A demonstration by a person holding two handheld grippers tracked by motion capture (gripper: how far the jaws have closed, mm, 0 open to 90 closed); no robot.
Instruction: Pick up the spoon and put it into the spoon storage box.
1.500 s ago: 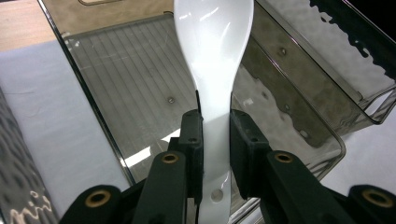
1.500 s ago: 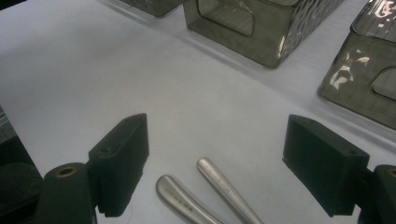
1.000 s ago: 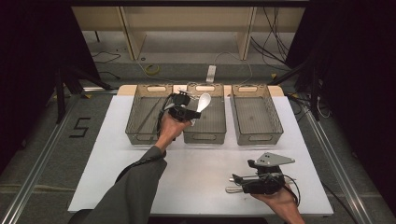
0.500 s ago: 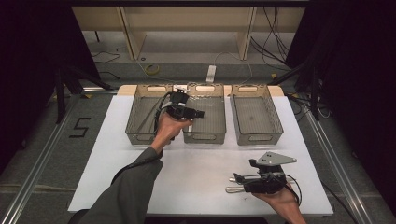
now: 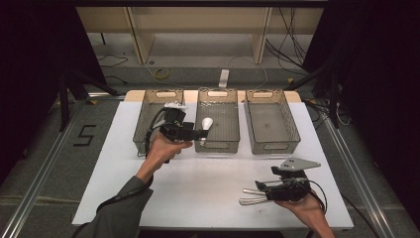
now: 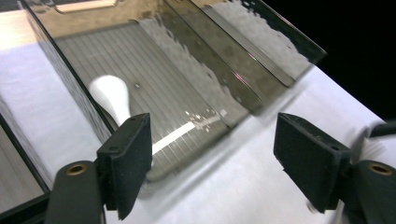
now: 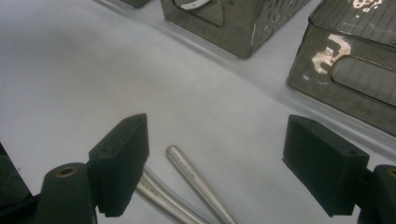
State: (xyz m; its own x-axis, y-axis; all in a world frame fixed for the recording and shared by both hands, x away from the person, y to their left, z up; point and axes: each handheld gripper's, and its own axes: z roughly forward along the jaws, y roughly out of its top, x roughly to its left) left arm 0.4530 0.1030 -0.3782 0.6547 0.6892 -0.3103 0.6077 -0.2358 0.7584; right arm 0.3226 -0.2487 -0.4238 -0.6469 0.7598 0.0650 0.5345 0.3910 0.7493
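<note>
White spoon (image 5: 205, 124) now lies in the middle bin (image 5: 218, 145), bowl end toward the near-left wall; left gripper (image 5: 202, 133) has just been opening, nothing between its pads, so best to back it off level and clear of the bin rim before turning to the next piece. Right gripper (image 7: 215, 168) rests open and low on the white table (image 5: 198, 188), jaws either side of two metal handles (image 7: 187, 184) but not touching them, forearm in from the near edge, ready to close on one
</note>
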